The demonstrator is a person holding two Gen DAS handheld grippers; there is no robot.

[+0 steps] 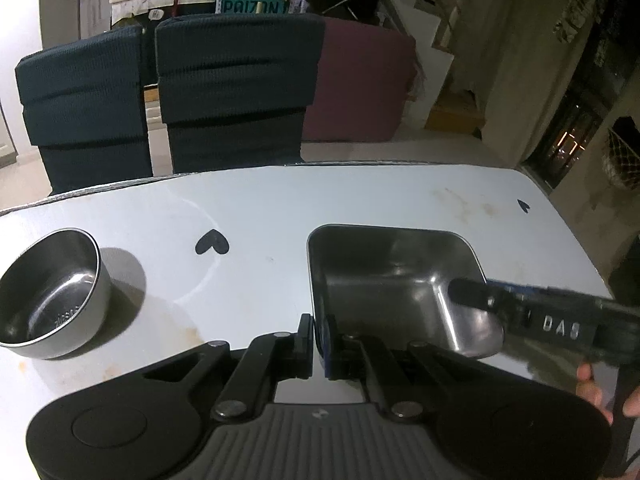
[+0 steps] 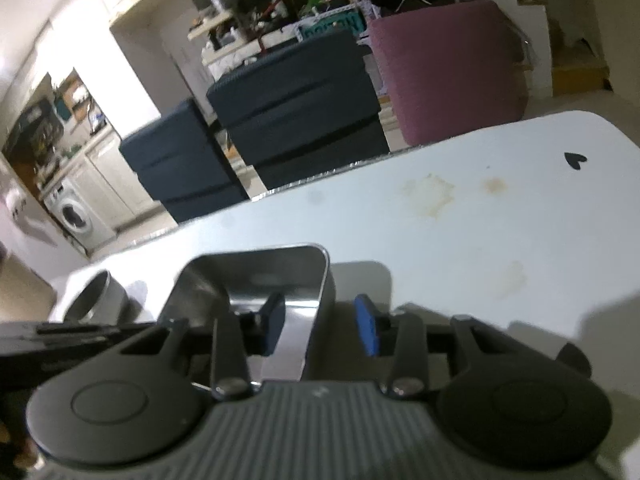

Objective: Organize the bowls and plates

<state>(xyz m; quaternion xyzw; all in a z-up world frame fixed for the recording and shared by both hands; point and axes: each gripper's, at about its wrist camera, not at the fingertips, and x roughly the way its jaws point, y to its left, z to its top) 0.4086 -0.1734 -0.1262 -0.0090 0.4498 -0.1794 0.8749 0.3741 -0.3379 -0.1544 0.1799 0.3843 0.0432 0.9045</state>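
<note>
One square steel tray (image 1: pixel 394 280), one round steel bowl (image 1: pixel 52 296) sitting on table (image 1: pixel 260 208). Left gripper (image 1: pixel 319 336) clenching tray's near-left wall; right gripper (image 2: pixel 320 326) straddling the right wall, pads not pressing. Two dark chairs (image 1: pixel 236 92) standing behind.

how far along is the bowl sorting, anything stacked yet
Nothing looks stacked yet. The round steel bowl sits alone on the white table, apart from the square steel dish. In hand: the left gripper is shut on the dish's near wall, while the right gripper straddles its right wall, pads not yet pressing. Left: lifting the dish and grouping it with the bowl.
</note>
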